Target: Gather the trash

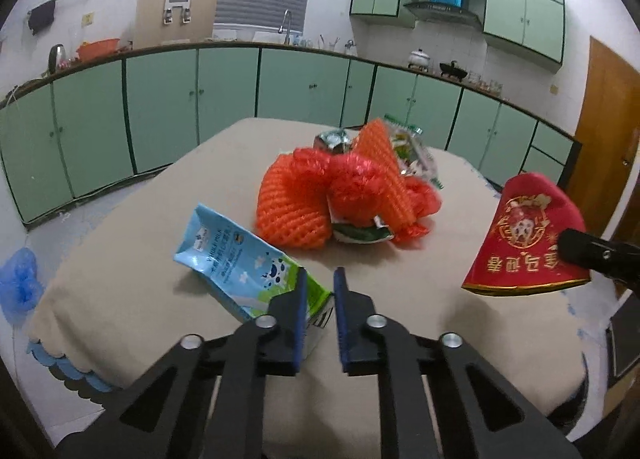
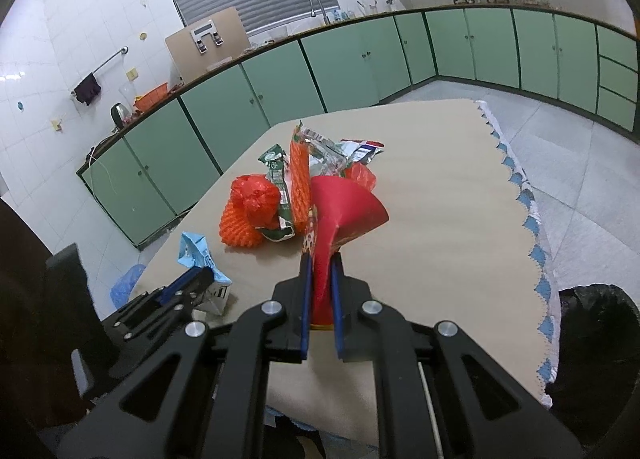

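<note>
A pile of trash lies mid-table: orange foam fruit nets (image 1: 296, 203) (image 2: 240, 227), a red plastic bag (image 2: 258, 195) and torn snack wrappers (image 1: 412, 155) (image 2: 320, 151). A blue milk carton (image 1: 244, 263) (image 2: 200, 259) lies at the near left. My left gripper (image 1: 320, 279) (image 2: 200, 279) is open, its left finger over the carton's end. My right gripper (image 2: 322, 259) is shut on a red paper packet (image 2: 344, 211) (image 1: 524, 235) and holds it above the table.
The table has a beige cloth (image 1: 140, 259) with a blue scalloped edge (image 2: 532, 219). A black-lined bin (image 2: 596, 323) stands by the table's right side. A blue plastic bag (image 1: 20, 279) lies on the floor at the left. Green cabinets (image 1: 160, 107) line the walls.
</note>
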### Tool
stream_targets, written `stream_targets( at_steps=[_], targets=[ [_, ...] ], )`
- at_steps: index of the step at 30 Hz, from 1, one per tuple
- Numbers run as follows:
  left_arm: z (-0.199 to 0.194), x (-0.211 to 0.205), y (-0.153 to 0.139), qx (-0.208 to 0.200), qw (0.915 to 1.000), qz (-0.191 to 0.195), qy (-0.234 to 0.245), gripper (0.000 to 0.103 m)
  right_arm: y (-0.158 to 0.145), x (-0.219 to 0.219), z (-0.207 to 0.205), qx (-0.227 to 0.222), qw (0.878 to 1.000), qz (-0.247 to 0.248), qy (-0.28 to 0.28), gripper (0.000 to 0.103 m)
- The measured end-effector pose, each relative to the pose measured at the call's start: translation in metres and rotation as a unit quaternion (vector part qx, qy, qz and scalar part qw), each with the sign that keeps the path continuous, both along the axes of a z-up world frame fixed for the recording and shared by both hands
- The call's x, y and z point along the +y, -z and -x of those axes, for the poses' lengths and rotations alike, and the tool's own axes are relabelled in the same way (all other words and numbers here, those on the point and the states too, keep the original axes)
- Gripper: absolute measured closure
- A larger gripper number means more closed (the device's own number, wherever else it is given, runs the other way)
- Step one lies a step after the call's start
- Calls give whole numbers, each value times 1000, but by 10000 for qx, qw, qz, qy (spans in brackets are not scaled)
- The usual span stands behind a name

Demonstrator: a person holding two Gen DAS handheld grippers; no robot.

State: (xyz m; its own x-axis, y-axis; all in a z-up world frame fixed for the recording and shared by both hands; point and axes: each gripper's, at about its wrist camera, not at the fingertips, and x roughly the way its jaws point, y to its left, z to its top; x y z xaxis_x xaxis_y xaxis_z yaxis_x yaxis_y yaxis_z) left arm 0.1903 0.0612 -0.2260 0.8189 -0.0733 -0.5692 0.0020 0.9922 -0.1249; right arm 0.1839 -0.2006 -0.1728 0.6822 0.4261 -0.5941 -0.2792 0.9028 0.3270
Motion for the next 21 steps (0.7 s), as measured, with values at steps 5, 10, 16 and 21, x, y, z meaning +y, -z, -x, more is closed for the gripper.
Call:
stream_targets(
  at_steps=[5, 10, 16, 21],
  targets=[
    [17, -6, -14, -118, 9995, 122, 264, 95, -7, -4, 10, -89, 10000, 9, 0, 95],
    [34, -16, -34, -343, 9978, 151, 539, 96, -14, -11, 19, -154, 9999, 33, 55, 95],
    [46, -25, -57, -585, 9950, 187, 787, 97, -20, -24, 28, -204, 9996, 47, 191, 95],
    [44, -32, -64, -633, 9934, 186, 934, 98, -23, -36, 33, -202, 9993, 5, 309, 95]
  ],
)
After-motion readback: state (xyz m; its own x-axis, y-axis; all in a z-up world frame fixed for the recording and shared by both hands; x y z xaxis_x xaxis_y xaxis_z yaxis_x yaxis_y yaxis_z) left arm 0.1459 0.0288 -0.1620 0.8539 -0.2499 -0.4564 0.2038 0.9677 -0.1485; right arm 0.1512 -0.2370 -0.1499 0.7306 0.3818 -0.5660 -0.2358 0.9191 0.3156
